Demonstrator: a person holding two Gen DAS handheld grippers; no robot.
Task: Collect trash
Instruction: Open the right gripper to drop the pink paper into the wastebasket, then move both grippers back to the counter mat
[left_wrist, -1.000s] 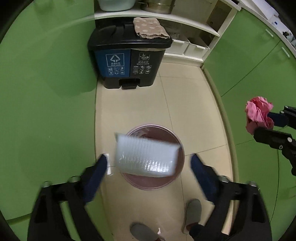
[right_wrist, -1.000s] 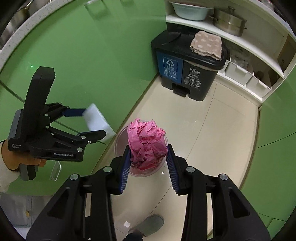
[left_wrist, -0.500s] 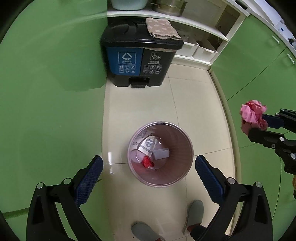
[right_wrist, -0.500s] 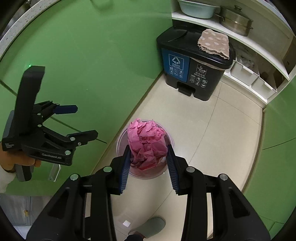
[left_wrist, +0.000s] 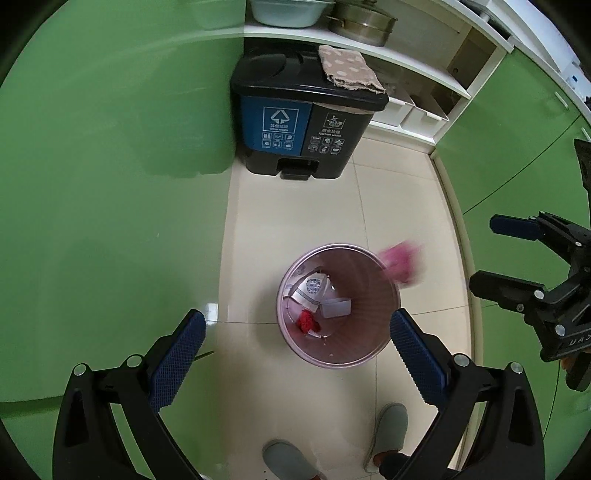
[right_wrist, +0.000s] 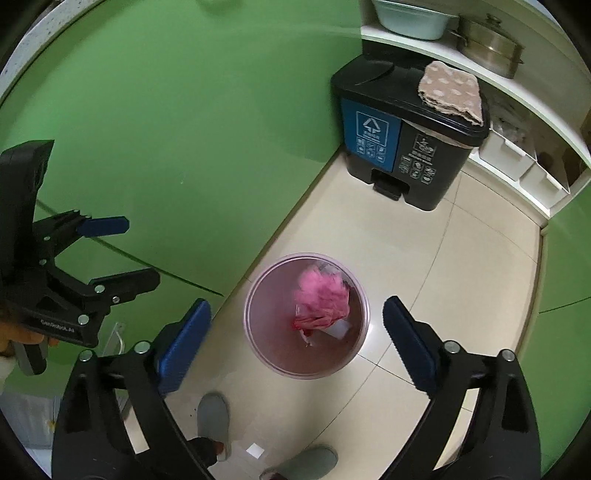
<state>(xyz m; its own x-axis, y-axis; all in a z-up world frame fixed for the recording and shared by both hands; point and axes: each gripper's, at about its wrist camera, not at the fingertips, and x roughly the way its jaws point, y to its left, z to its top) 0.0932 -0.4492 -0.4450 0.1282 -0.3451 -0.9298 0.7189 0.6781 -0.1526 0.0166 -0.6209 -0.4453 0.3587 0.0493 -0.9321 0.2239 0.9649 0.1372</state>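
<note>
A round pink translucent bin (left_wrist: 369, 295) (right_wrist: 269, 295) stands on the tiled floor below both grippers. A crumpled pink paper (left_wrist: 400, 264) (right_wrist: 323, 295) is falling, blurred, at the bin's rim. Inside the bin lie a white container (left_wrist: 334, 308), a red scrap (left_wrist: 308, 321) and a paper with blue print (left_wrist: 312, 288). My right gripper (right_wrist: 296, 304) (left_wrist: 483, 252) is above the bin; its jaws are opening and nothing is between them. My left gripper (left_wrist: 296, 317) (right_wrist: 140, 253) is open and empty above the bin.
A black pedal bin with a blue and a black panel (left_wrist: 306, 125) stands at the far wall, a spotted cloth (left_wrist: 349, 72) on its lid. White shelves behind it hold a basin and a pot. Green cabinet fronts line both sides. A person's grey slippers (left_wrist: 389, 424) stand near the bin.
The right gripper opened and let go of the pink paper, which is dropping toward the bin. The white container that was falling under the left gripper now lies in the bin.
</note>
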